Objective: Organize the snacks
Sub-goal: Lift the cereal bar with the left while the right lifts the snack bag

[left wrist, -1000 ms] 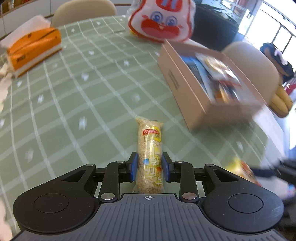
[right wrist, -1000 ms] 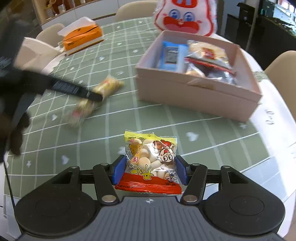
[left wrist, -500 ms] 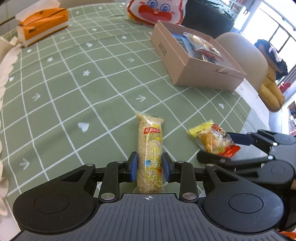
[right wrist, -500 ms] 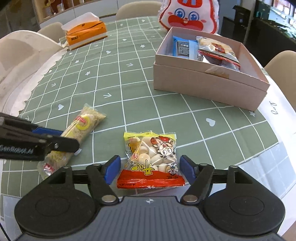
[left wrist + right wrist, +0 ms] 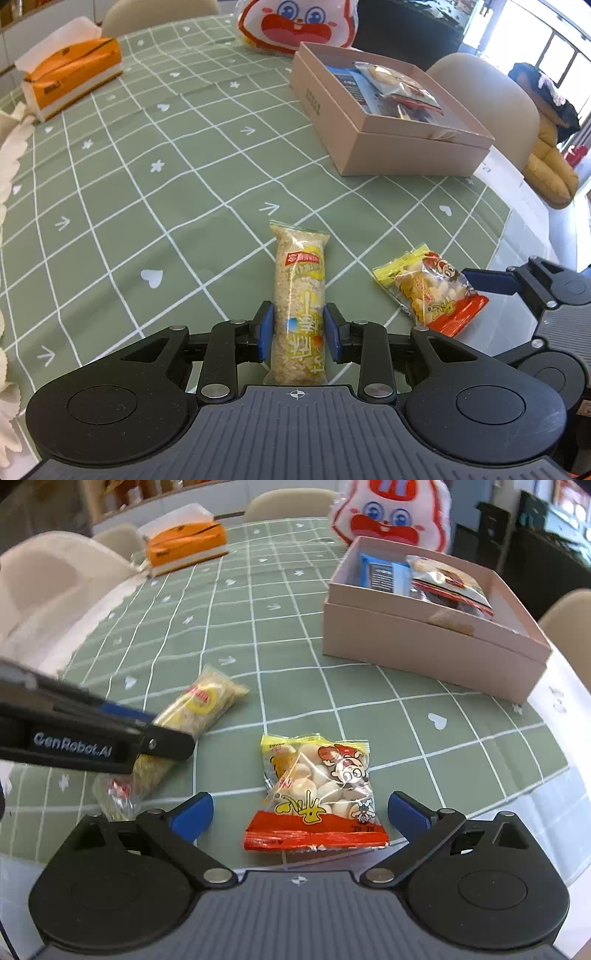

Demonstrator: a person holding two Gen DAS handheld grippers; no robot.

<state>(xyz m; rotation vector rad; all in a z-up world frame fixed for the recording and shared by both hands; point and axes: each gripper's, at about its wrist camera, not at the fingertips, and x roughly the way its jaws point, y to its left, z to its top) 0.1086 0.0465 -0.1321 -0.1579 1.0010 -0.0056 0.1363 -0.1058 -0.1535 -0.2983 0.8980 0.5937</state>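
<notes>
The left gripper (image 5: 298, 334) held a long clear-wrapped puffed-rice bar (image 5: 300, 295) between its blue pads, the bar lying lengthwise on the green gridded tablecloth (image 5: 147, 192) and pointing toward twelve o'clock. The right gripper (image 5: 300, 810) stood wide, its jaws having just been opening, with a small yellow-and-red bag of round white candies (image 5: 317, 794) flat on the cloth between them, untouched by either pad. The open pale-pink cardboard box (image 5: 399, 155), already holding a few packets, sat at about one o'clock from the left gripper, well apart from both snacks. The step looked like setting snacks out on the table. Next, the left jaws would likely need to open too, or carry the bar toward the box.
</notes>
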